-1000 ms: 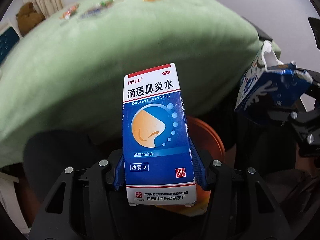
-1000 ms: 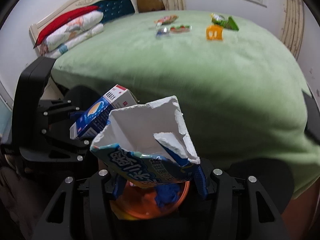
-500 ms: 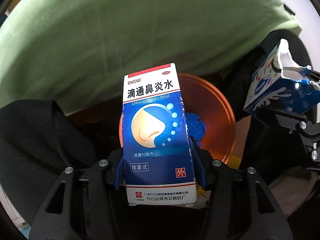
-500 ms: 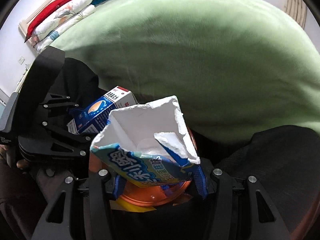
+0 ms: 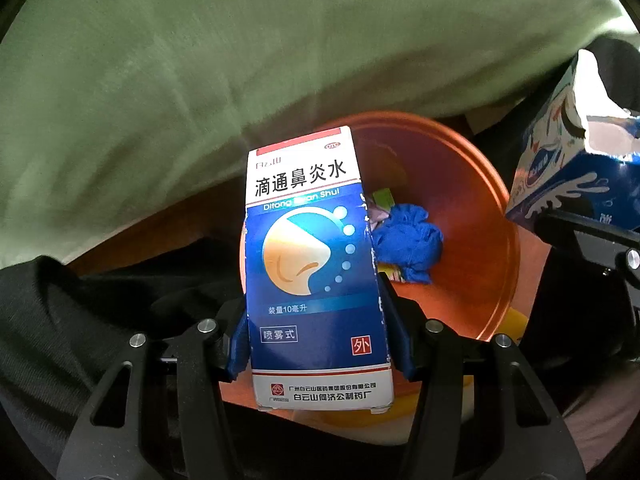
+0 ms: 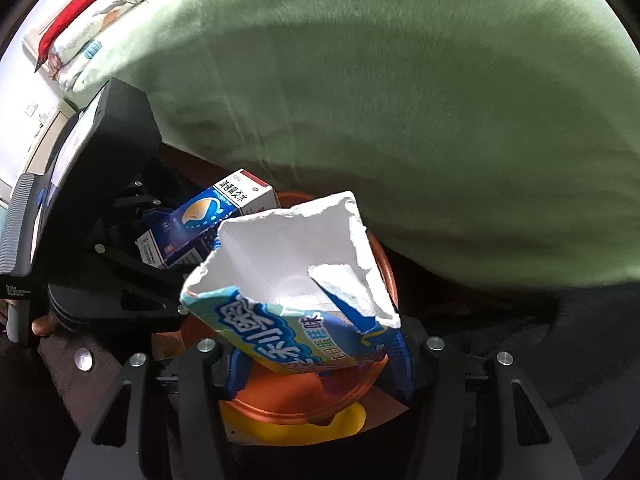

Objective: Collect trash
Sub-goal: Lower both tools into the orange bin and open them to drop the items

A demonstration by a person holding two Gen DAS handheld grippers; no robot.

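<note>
Left wrist view: the left tool (image 5: 316, 340) pinches a blue nasal spray box (image 5: 312, 264) by its long sides, long axis pointing away from the tool, above an orange bin (image 5: 492, 216) beside the green bed (image 5: 240, 60); it looks light, stiff, crushable

Right wrist view: the right tool (image 6: 320, 360) pinches a torn snack carton (image 6: 292, 296), open end forward, over the bin; flimsy, probably empty

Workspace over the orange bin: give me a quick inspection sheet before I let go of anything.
Surface: green bedspread beside the bin.
Job's things: nasal spray box; torn-open carton; orange bin below both.
Clutter: crumpled blue glove and wrappers already in the bin.
Grippers: left claw clamps the spray box; right claw clamps the carton.
Cables: nothing seen.
Surroundings: pillows at the bed's head; dark clothing near the bin.
</note>
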